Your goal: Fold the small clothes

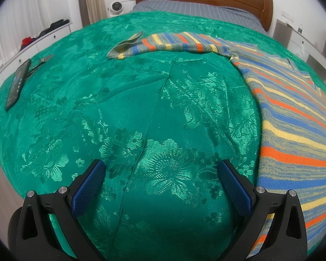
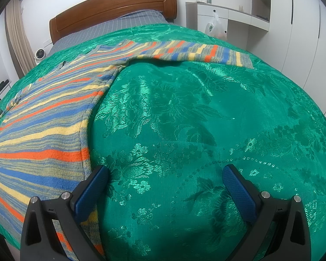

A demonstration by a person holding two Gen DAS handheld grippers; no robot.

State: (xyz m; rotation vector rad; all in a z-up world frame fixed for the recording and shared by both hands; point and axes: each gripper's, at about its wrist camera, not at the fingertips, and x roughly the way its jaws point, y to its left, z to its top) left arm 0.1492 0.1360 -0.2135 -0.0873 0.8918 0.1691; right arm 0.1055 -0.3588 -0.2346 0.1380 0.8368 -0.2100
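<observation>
Striped knit sweater [image 1: 293, 117] lies flat on the green brocade bedspread [image 1: 141, 108], sleeves stretched sideways. Left tool [image 1: 161, 169] and right tool [image 2: 166, 174] hover over bare bedspread beside it, both spread, holding nothing.

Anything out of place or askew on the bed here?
A phone and scissors lie on the green cover, stray to folding. The striped sweater's left cuff is curled up.

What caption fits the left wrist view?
Open left gripper hovers over green bedspread beside spread striped sweater.
</observation>
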